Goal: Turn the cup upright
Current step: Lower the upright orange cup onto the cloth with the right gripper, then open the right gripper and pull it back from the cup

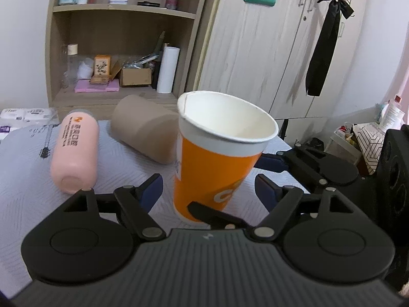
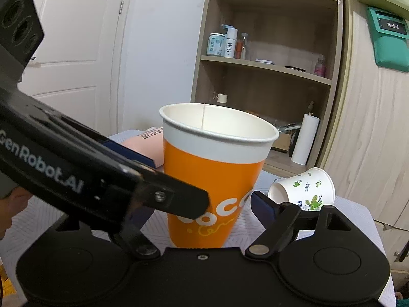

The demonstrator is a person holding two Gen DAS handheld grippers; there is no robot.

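Orange paper cup is mouth-up, white rim on top, base down near the grey patterned counter. It leans a little in the left wrist view and looks close to straight in the right wrist view. Whether the base actually rests on the cloth I can't tell; both claw bodies hide it.

Left claw: splayed wide, blue pads clear of the cup on both sides, grasping nothing. From the right camera its body crosses in front of the cup's lower left wall; contact there is unclear.

Right claw: right pad sits just beside the cup wall with a sliver of gap, the left one is hidden behind the other tool. Looks released, not clenched on the cup, but not certain. In the left view it shows at the cup's right side.

Judgement: flip is essentially done for this cup. Left to do: confirm it stands unaided, then back both claws off without clipping the rim.

Other items lying on their sides: floral paper cup, brown cup, pink bottle. Whether these are in scope is unclear.
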